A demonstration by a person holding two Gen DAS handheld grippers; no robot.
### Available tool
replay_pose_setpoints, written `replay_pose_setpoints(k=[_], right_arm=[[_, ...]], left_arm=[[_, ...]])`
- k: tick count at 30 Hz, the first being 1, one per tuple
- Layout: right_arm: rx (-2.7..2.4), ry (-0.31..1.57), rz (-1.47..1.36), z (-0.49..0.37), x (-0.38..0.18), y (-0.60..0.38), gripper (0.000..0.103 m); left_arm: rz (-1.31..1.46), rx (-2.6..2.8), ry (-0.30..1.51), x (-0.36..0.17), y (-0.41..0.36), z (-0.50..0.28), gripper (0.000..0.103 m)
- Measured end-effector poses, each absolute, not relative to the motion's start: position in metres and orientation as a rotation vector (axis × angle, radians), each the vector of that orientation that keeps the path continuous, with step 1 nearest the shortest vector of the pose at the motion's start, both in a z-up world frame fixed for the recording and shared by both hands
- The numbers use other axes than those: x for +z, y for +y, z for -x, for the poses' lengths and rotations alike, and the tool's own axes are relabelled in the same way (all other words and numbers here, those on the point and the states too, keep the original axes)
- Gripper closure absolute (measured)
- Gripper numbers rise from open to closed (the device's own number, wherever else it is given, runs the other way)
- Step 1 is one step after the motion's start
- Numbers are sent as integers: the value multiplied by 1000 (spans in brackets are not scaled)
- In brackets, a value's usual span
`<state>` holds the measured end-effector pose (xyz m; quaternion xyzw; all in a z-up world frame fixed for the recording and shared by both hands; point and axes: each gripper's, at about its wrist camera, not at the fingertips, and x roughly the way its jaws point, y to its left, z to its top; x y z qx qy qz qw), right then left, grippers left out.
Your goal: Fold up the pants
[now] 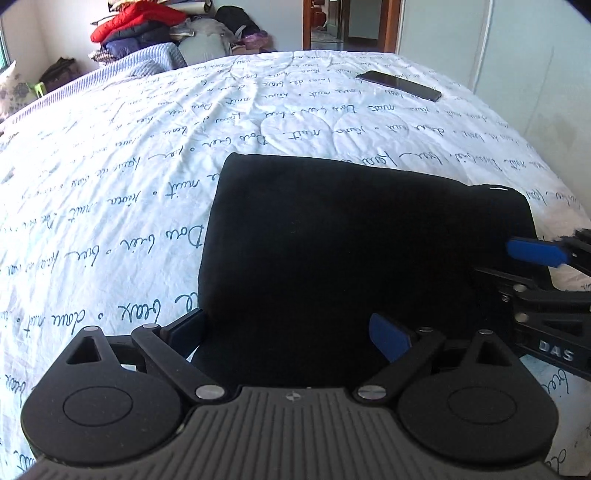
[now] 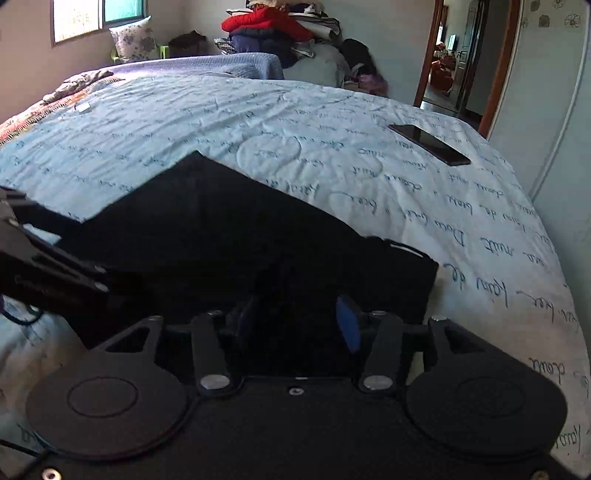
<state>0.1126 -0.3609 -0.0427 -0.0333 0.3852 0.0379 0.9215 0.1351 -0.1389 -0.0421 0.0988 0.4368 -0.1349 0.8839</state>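
The black pants lie folded into a thick rectangle on the white bedsheet printed with blue handwriting. My left gripper hovers over the near edge of the fold, jaws spread wide, nothing pinched between them. From the right, one of the right gripper's blue fingers reaches over the fold's right edge. In the right wrist view the pants fill the middle, a small white tag showing at their right corner. My right gripper stands open above the dark cloth. The left gripper's black body enters at the left.
A dark phone lies on the sheet beyond the pants, toward the far right. A pile of clothes with a red jacket sits past the bed. A blue blanket covers the far side. An open doorway is at right.
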Motion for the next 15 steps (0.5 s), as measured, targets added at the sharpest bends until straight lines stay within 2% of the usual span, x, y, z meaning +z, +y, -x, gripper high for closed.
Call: replay_pose_setpoints(k=[6,9,15], right_arm=[[49,741,52,-88,-30,-366,47],[22,787,109,-86,-46,-364,47],[-44,712,24,-61,-32,-373,45]], left_arm=[[-212,-254,907,-46,-140,-135,7],[-213,-240,907,-48,-141,-137,7],[-239,-224,887,-46,-146,-132,7]])
